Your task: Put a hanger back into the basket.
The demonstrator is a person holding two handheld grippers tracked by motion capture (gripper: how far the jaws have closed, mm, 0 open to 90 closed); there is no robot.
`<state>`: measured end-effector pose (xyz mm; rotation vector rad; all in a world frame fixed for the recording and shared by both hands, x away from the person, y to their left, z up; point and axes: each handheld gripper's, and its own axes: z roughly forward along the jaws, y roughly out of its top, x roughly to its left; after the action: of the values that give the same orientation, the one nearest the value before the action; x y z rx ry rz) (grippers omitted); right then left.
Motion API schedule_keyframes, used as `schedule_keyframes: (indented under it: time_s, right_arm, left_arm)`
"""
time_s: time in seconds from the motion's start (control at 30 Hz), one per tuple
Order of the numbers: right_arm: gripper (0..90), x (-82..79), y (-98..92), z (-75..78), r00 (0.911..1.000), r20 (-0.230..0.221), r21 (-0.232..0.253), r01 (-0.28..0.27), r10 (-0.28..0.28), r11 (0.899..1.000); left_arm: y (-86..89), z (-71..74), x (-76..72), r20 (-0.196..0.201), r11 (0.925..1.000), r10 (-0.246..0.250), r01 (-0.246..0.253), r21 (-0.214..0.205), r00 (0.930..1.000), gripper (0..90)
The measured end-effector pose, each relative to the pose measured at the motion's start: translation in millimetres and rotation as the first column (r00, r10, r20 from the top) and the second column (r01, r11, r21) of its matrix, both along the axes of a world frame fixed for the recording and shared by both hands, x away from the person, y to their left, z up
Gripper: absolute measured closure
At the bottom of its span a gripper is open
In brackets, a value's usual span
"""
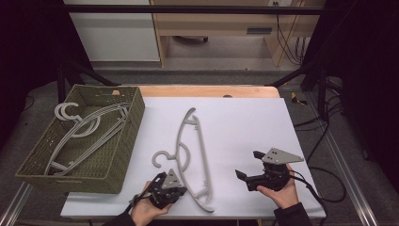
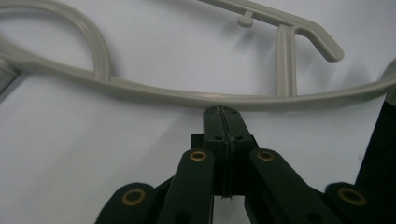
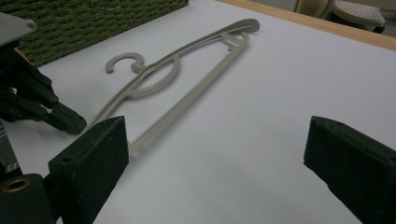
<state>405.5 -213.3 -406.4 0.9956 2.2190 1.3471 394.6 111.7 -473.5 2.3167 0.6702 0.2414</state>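
Note:
A grey plastic hanger (image 1: 203,157) lies flat on the white table top (image 1: 244,122), its hook (image 1: 160,157) pointing left toward the basket. My left gripper (image 1: 182,189) is at the front of the table, shut with nothing between its jaws. In the left gripper view its closed tips (image 2: 223,112) sit right against the near edge of the hanger's curved arm (image 2: 187,96); I cannot tell if they touch. My right gripper (image 1: 248,165) is held to the right of the hanger, open and empty (image 3: 215,140), and looks across at the hanger (image 3: 187,95) and the left gripper (image 3: 70,123).
A green woven basket (image 1: 134,127) at the left holds several more grey hangers (image 1: 89,127). The white top ends close in front of both hands. Cables (image 1: 324,179) trail off the right side. A wooden desk edge (image 1: 207,91) runs along the back.

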Motion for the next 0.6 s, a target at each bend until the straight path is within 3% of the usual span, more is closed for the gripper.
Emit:
schedule_keyframes:
  time_s: [0.13, 0.2, 0.27, 0.43, 0.6]
  right_arm:
    - [7.2, -0.3, -0.8, 0.6, 1.0000, 0.003, 0.000, -0.004, 0.004, 1.000]
    - [7.5, -0.6, -1.1, 0.9, 1.0000, 0.002, 0.000, -0.003, 0.003, 1.000]
    - [7.8, -0.6, -1.1, 0.9, 1.0000, 0.002, 0.000, -0.006, 0.006, 1.000]
    - [8.6, -0.5, 1.8, -0.3, 0.9999, -0.009, 0.000, -0.006, 0.006, 1.000]
    - [10.1, 0.1, 10.5, -0.5, 0.9998, -0.012, -0.024, -0.013, 0.013, 1.000]
  left_arm:
    - [-21.3, -2.1, 6.8, -0.010, 0.9995, -0.008, 0.008, -0.031, 0.9999, 90.0]
    - [-24.3, -2.0, 8.2, -0.021, 0.9983, -0.009, 0.008, -0.058, 0.9997, 89.9]
    - [-20.8, 0.4, 7.0, -0.006, 0.9986, -0.012, 0.012, -0.052, 0.9999, 89.4]
    - [9.7, 22.4, 8.0, 0.036, 0.9897, 0.041, -0.035, -0.139, 0.9985, 82.3]
    - [54.3, 41.1, 4.5, 0.079, 0.9773, 0.105, -0.088, -0.193, 0.9913, 65.9]
